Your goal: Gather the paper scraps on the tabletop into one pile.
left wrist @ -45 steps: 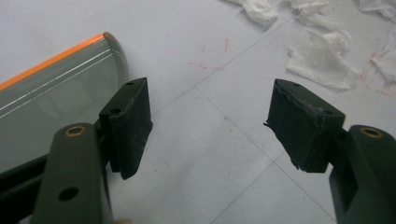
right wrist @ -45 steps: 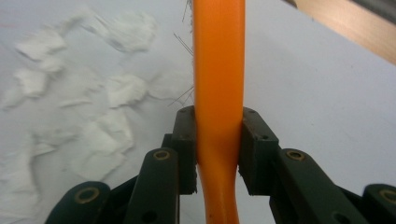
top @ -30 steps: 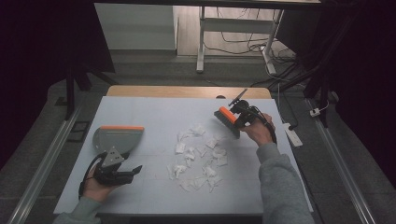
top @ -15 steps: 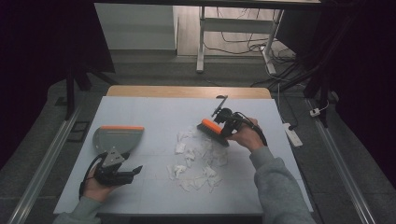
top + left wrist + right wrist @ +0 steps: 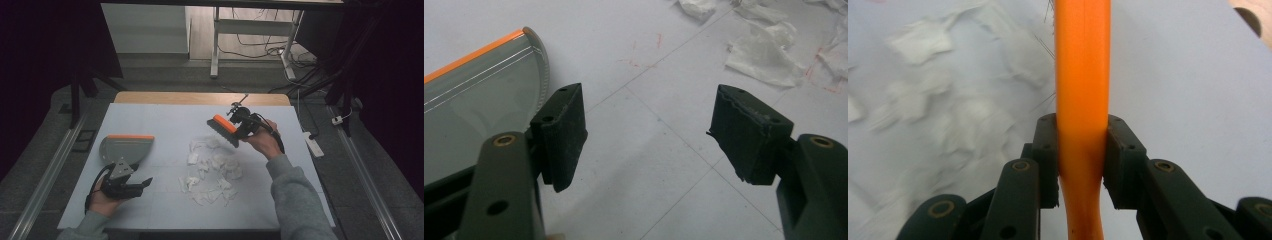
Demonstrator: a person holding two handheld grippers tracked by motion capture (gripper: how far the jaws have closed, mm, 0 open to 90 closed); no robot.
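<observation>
An orange brush (image 5: pixel 223 130) with dark bristles hangs above the far edge of a pile of white paper scraps (image 5: pixel 212 170) at mid-table. My right gripper (image 5: pixel 240 125) is shut on its orange handle (image 5: pixel 1082 75), both pads pressing its sides, and blurred scraps (image 5: pixel 923 45) lie below to the left. At the left lies a grey dustpan (image 5: pixel 125 148) with an orange lip. My left gripper (image 5: pixel 145 184) rests just in front of it, open, nothing between the jaws. In the left gripper view the open gripper (image 5: pixel 649 125) has the dustpan (image 5: pixel 474 95) at its left and scraps (image 5: pixel 764 55) at the upper right.
A pale mat (image 5: pixel 165 125) covers the table, with a wooden strip (image 5: pixel 200 98) along the far edge. A white power strip (image 5: pixel 312 142) lies on the floor to the right. Metal rails run along both sides.
My right gripper has carried the brush leftward, from the pile's right side to its far edge, ending slightly higher. The left hand and dustpan have kept still.
</observation>
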